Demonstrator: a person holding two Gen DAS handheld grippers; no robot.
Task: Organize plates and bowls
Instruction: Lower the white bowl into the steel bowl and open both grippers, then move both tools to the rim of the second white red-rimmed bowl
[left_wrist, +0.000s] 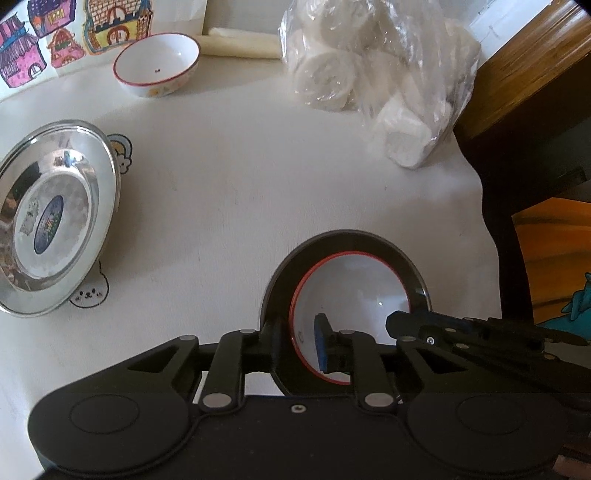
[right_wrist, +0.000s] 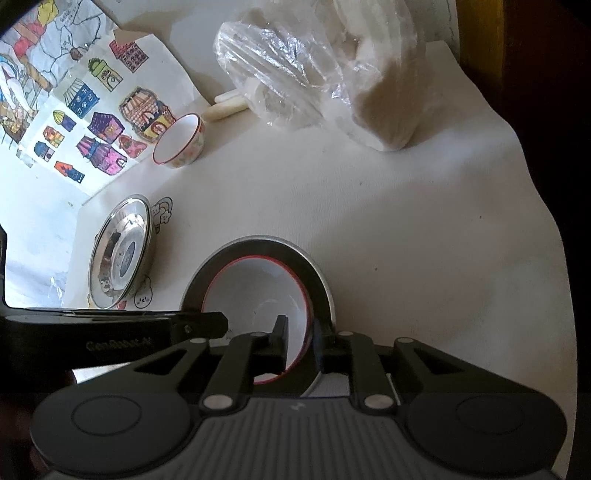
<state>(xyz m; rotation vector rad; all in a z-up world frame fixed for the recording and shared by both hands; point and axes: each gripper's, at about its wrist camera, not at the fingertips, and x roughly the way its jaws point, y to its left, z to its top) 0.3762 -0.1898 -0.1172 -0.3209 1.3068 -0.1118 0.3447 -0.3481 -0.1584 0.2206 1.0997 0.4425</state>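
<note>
**Both grippers at the rim of a red-rimmed bowl in a steel plate**

White bowl with thin red rim (left_wrist: 351, 295) sits inside a dark-looking steel plate (left_wrist: 347, 240), near the front edge of the tabletop (left_wrist: 240, 184). Left gripper (left_wrist: 299, 343) straddles the bowl's left wall: blue-padded finger inside, black finger outside, between bowl and plate. Jaws nearly closed around the rim; can't tell if the pads still press on it. Right gripper (right_wrist: 299, 343) does the same on the bowl's right wall, one finger inside, one outside, jaws narrow; contact also unclear.

Second bowl (left_wrist: 157, 64), same white with red rim and a patterned outside, stands upright at the back. Second steel plate (left_wrist: 55, 218), shiny, with a blue oval label in its centre, lies on the left, well apart from the first.

Tabletop is off-white, with small cartoon stickers next to the shiny plate. Clear plastic bag of white rolls (left_wrist: 369, 66) at the back right; a pale roll (left_wrist: 240, 46) lies behind the far bowl. Colourful house drawings (left_wrist: 44, 40) at the back left.

Left view only: brown wood furniture and an orange surface to the right of the tabletop, plus the right gripper's tip reaching in over the bowl. Right view only: more of the drawing sheet, and the left gripper's arm crossing from the left.
</note>
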